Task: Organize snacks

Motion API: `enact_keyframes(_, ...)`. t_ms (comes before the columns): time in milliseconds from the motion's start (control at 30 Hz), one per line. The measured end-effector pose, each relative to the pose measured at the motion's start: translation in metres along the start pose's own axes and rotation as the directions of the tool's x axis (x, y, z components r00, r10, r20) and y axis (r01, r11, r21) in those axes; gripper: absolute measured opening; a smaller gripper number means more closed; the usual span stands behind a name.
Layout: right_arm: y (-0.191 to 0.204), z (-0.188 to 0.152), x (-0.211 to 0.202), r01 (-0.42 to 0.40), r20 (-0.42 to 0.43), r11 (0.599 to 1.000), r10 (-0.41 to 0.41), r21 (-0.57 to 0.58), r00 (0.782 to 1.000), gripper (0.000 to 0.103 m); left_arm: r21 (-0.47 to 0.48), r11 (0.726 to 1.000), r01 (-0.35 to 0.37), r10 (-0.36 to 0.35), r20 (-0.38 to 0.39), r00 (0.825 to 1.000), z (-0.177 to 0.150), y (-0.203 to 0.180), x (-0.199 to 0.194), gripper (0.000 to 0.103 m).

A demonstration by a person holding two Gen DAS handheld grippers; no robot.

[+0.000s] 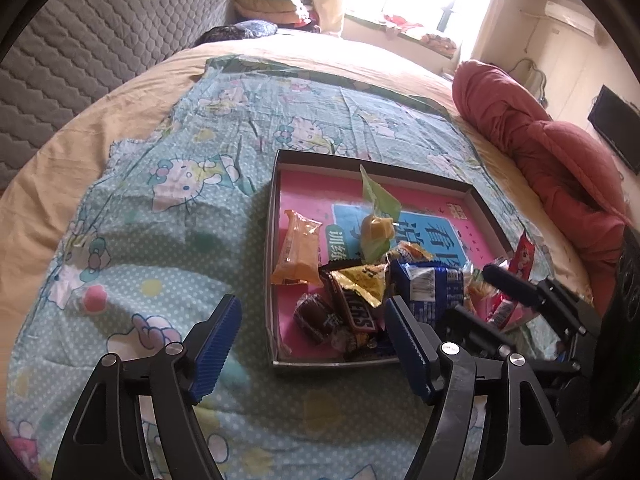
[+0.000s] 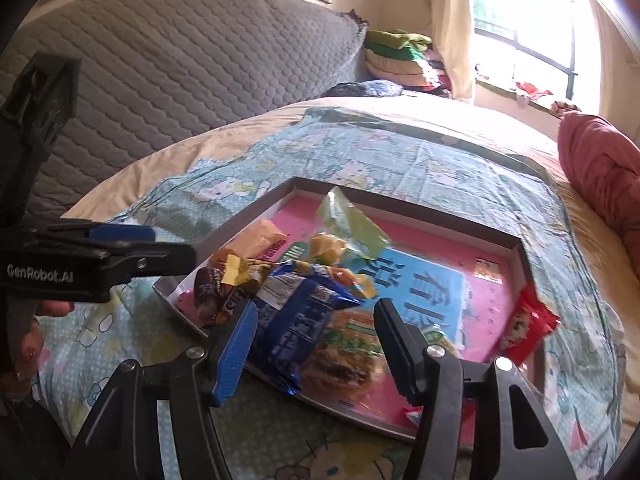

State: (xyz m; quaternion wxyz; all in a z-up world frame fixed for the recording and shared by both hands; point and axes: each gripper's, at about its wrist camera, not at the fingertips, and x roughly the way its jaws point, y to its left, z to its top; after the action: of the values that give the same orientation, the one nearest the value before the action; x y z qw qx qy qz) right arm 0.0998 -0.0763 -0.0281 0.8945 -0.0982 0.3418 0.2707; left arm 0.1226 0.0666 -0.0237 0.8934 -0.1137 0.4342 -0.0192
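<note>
Left gripper (image 1: 312,344) wide, empty, lower centre above tray (image 1: 276,216); right gripper (image 2: 316,344) half-wide, nothing gripped, over blue packet (image 2: 296,320).

In the right wrist view, the right gripper's fingers (image 2: 240,354) are covering part of the blue packet (image 2: 298,328); the snack packet beneath it (image 2: 340,352) is blurring, print unreadable. The shallow box (image 2: 516,246) is being cut across its near edge by the gripper frame. In the left wrist view, the dark wrapped sweet (image 1: 314,316) is lying partly under the brown bar (image 1: 356,310). The red packet (image 1: 522,258) is sitting half behind the right gripper (image 1: 500,280).
</note>
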Motion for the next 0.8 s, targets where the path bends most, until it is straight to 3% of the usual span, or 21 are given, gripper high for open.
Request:
enact_keyframes(300, -0.022, 0.002, -0.014, 0.121, -0.016, 0.987, -0.12, 0.102, 0.993, 0.063, 0.001, 1.0, -0.031, 0.031, 0.0, 1.0, -0.006, -0.001, -0.011, 0.078)
enact_keyframes(433, -0.037, -0.001, -0.023, 0.194, -0.041, 0.966, -0.19, 0.169, 0.981, 0.068, -0.005, 1.0, -0.028, 0.028, 0.005, 1.0, -0.007, -0.003, -0.017, 0.078)
enact_keyframes(667, -0.051, -0.006, -0.046, 0.251, -0.054, 0.944, -0.245, 0.216, 0.968, 0.079, -0.015, 1.0, -0.026, 0.026, 0.019, 0.999, -0.006, -0.009, -0.033, 0.081)
enact_keyframes(733, -0.051, -0.006, -0.055, 0.262, -0.045, 0.939, -0.258, 0.223, 0.965, 0.093, -0.033, 0.999, -0.023, 0.024, 0.028, 0.999, -0.007, -0.009, -0.041, 0.081)
enact_keyframes(800, -0.051, -0.004, -0.064, 0.269, -0.034, 0.938, -0.268, 0.22, 0.963, 0.1, -0.028, 0.999, -0.031, 0.031, 0.031, 0.999, -0.007, -0.012, -0.048, 0.081)
